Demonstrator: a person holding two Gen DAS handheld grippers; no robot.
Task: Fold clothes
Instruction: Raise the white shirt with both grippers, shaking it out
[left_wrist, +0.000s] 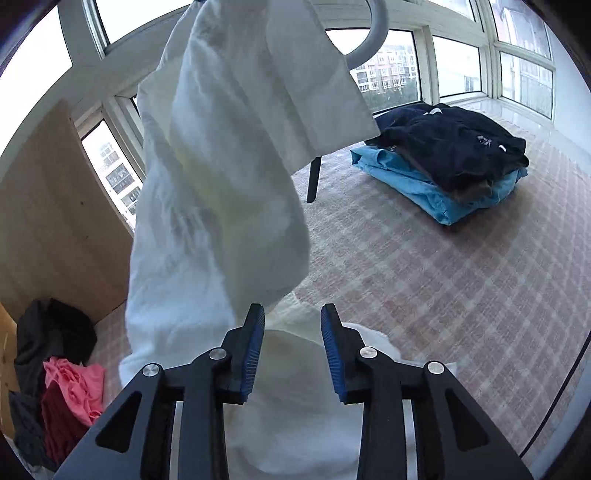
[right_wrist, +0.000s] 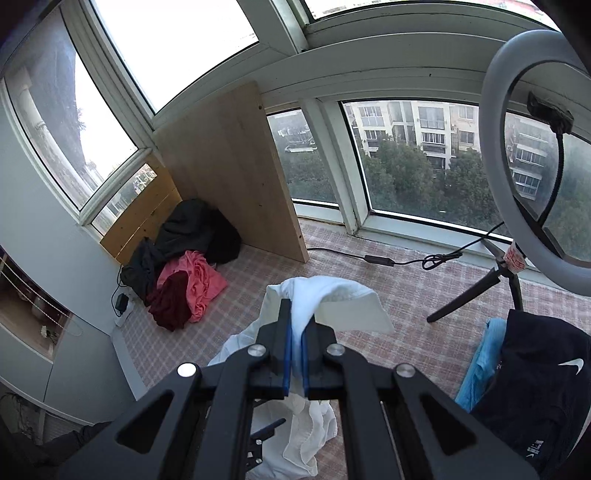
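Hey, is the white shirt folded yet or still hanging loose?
Not folded. The white shirt hangs bunched in the air, pinched by the right gripper, its lower end trailing on the checked mat. The left gripper is open, holding nothing.

White garment (left_wrist: 221, 166); navy top (left_wrist: 454, 144) with white logo, over a sky-blue piece (left_wrist: 413, 181). Pile: pink (right_wrist: 199, 280), dark red (right_wrist: 171, 302), black (right_wrist: 192, 229). Cover (left_wrist: 424, 277): pink-and-cream check. Grippers black, pads (left_wrist: 253, 354) blue. Board (right_wrist: 229, 166): pale wood.
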